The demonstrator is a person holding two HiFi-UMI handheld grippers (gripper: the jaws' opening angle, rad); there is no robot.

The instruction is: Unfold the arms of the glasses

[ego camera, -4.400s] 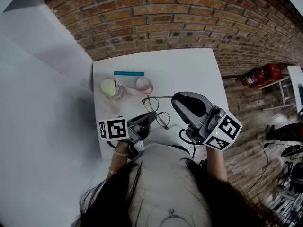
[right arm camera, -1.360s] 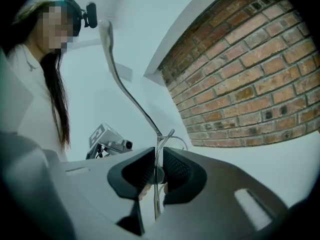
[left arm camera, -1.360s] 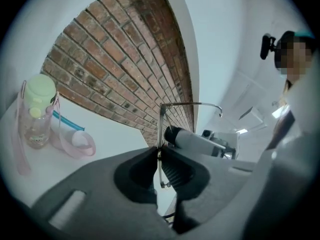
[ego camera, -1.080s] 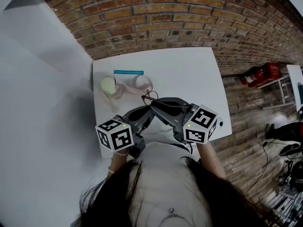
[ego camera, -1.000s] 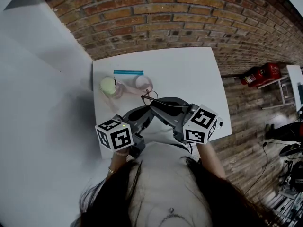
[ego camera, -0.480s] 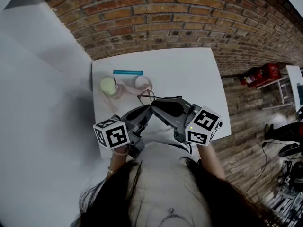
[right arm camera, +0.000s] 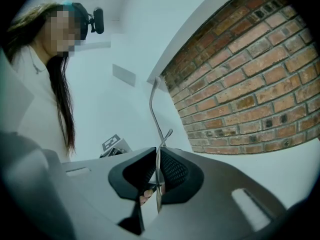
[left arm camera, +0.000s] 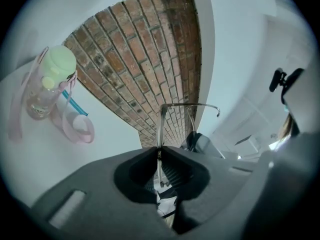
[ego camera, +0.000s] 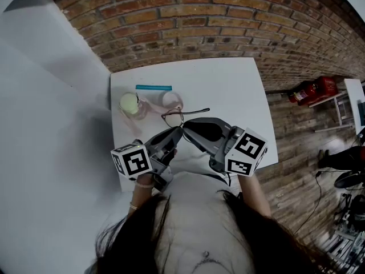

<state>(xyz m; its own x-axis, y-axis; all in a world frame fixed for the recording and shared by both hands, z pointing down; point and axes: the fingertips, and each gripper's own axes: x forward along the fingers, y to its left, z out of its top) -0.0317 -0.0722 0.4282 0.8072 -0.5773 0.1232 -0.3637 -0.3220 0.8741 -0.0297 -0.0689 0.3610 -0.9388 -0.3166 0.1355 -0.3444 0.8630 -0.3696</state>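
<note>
Thin dark wire glasses [ego camera: 173, 117] hang above the white table [ego camera: 234, 87], between both grippers. One arm [ego camera: 197, 112] sticks out to the right. My left gripper [ego camera: 175, 132] is shut on a thin wire part of the frame [left arm camera: 160, 129], whose arm [left arm camera: 192, 105] runs rightwards overhead. From the right, my right gripper [ego camera: 186, 125] is shut on another thin metal part [right arm camera: 156, 116] that rises between its jaws. The lenses are hidden in both gripper views.
A clear bottle with a pale green lid [ego camera: 130, 103] lies at the table's left, with a pink strap [ego camera: 173, 100] and a teal stick [ego camera: 153, 88] beside it. A brick wall [ego camera: 217, 21] runs behind. Red items [ego camera: 313, 90] sit on the floor to the right.
The right gripper came in from the right and shut on the glasses. Over the last second the glasses shifted slightly left and one arm swung out to the right.
</note>
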